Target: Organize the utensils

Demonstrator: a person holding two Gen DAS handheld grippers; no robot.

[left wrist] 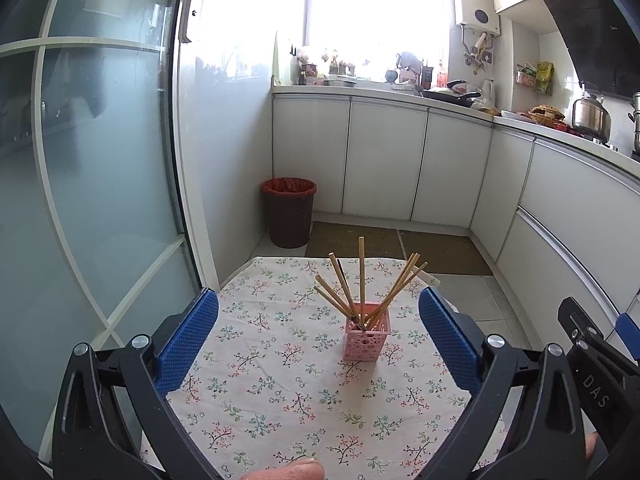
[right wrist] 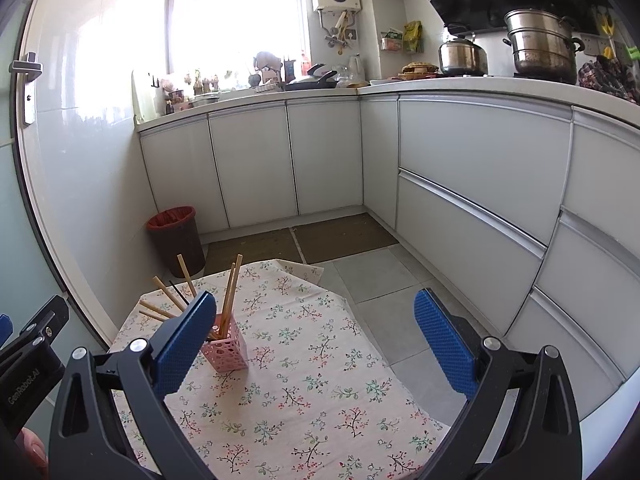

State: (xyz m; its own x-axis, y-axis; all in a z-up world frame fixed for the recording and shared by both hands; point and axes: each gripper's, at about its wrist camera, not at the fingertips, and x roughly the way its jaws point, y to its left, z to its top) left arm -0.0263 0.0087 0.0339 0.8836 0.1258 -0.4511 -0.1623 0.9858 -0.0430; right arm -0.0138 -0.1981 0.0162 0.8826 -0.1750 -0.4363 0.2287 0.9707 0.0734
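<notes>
Both the left hand-held gripper [left wrist: 318, 340] and right hand-held gripper [right wrist: 314, 338] gape empty, the pink holder [left wrist: 367, 336] of chopsticks [left wrist: 362, 276] standing ahead of the left one on the surface [left wrist: 280, 380].

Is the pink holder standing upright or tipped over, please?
Upright. The holder stands on its base on the tablecloth, open top upward, with the chopsticks fanning out of it.

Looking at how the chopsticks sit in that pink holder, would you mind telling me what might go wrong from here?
1. The chopsticks fan outward from the small pink holder; pulling or pushing one could tip it over.
2. The holder stands on a loose floral cloth that could slide or bunch.
3. Both the left gripper and the right gripper are open and near each other, so they might collide.
</notes>
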